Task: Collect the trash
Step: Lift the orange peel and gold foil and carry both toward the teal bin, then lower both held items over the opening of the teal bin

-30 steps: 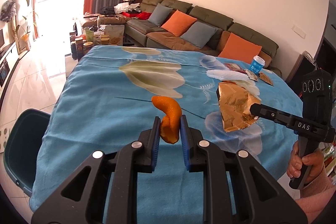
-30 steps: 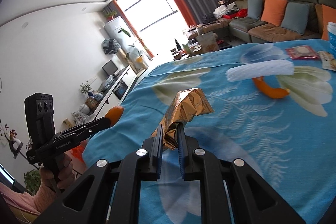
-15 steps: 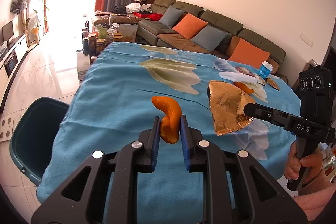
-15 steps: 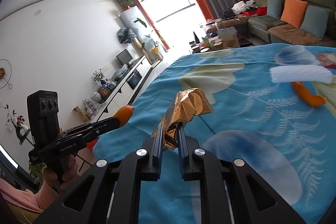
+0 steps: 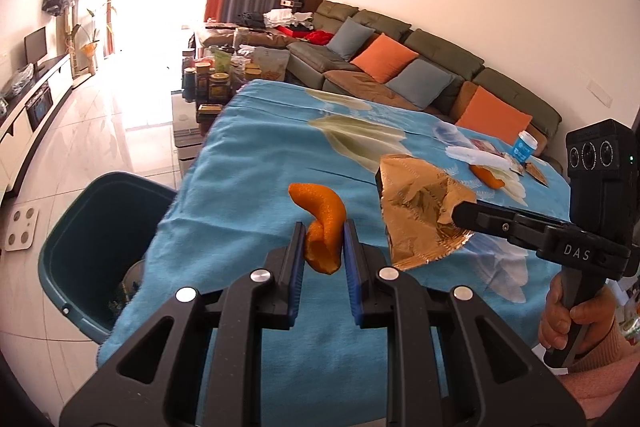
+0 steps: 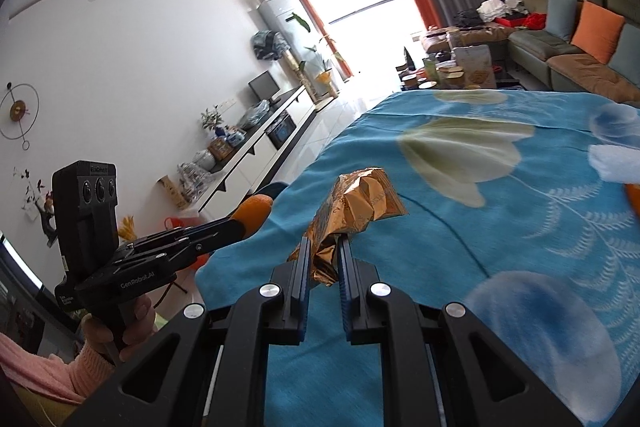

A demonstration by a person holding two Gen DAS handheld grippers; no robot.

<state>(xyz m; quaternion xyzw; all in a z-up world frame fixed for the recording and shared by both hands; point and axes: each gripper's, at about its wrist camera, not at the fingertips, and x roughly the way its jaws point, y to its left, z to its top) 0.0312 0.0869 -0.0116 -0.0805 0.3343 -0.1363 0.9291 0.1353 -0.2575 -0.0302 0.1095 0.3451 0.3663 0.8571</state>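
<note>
**Both grippers loaded, bin off the table's left corner**

Left gripper (image 5: 323,247) is clamped on one curl of orange peel (image 5: 322,223), held above the blue tablecloth (image 5: 248,195) near its left edge. Right gripper (image 6: 323,259) pinches a crumpled gold wrapper (image 6: 352,211) by its lower end, also clear of the cloth.

One dark teal bin (image 5: 80,227) stands on the floor just beside the table corner, some rubbish already inside. Judging by this, the carry should finish with each load well over the bin mouth before either grip is released; the light wrapper may drift, so let it go low.

Left on the table: one more orange peel (image 5: 486,177), one white tissue (image 5: 474,155), one blue cup (image 5: 525,146), and flat packets near it, too small to count.
</note>
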